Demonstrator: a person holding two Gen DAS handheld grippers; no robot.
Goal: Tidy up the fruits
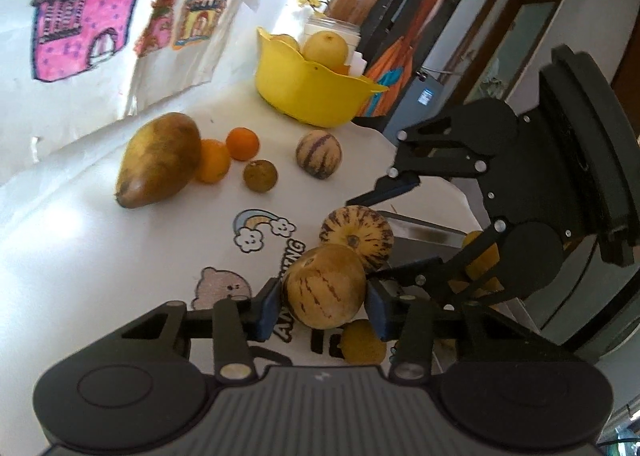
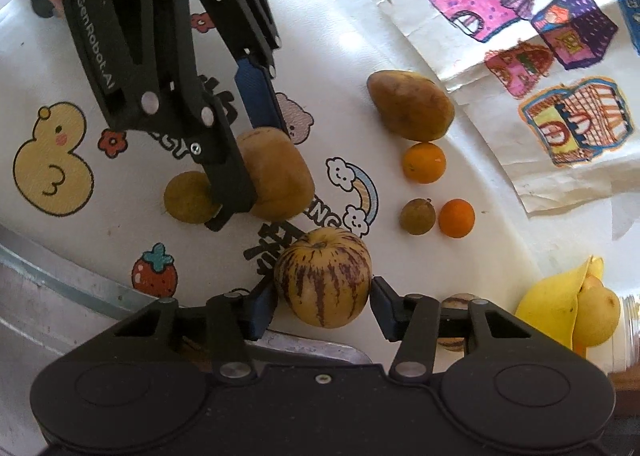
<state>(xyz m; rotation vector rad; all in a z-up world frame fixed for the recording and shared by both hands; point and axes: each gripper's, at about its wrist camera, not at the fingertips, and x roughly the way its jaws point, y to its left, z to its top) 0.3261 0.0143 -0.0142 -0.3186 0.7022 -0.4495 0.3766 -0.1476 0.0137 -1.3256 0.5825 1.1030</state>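
The left tongs are clenched on a striped melon, a blue pad pressed to each flank, near six o'clock in the left wrist view. From the right wrist view the same fruit sits between those pads just above the desk, or barely resting on it; I cannot tell which.

The right tongs are released, their pads standing either side of a second striped melon with a gap showing on the three o'clock side. That fruit rests on the desk at about six o'clock.

Both fruits look firm, smooth-skinned and round, probably moderately heavy and inclined to roll or slip if pinched off-centre. The widest belt, well away from the stem dimple on top, seems the safest place to grip. Squeezing hard would likely bruise the skin.

A small brownish ball lies just beside the held fruit at nine o'clock. The yellow bowl, already carrying pale fruit, stands toward twelve o'clock in the left view. A large mango, two oranges and a third striped melon lie between.
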